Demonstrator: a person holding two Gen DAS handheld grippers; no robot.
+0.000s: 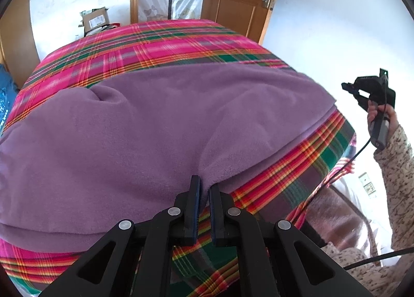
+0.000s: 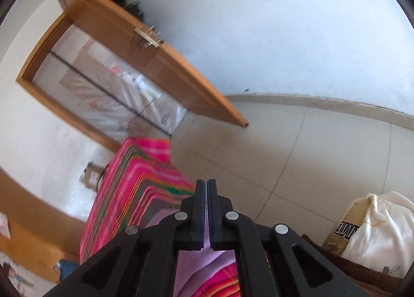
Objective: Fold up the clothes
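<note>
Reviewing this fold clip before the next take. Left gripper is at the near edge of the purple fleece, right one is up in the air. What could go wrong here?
1. The left gripper pinches only a small bit of the purple fleece edge; it may slip when pulled.
2. The right gripper is raised and shut on nothing, so a one-sided pull may skew the fold.
3. The checked cover under the fleece may be dragged along.

Left gripper (image 1: 204, 188) low, fingers pointing forward, jaws nearly together with narrow gap, purple cloth edge pinched between pads. Right gripper (image 2: 207, 185) raised well off to right of left tongs, tilted upward; jaws drawn close, thin slit between them, nothing seen held at tips. Right hand (image 1: 381, 116) wrapped round gripper handle, patterned sleeve (image 1: 396, 167) running down from wrist, forearm upright, elbow bent below.
</note>
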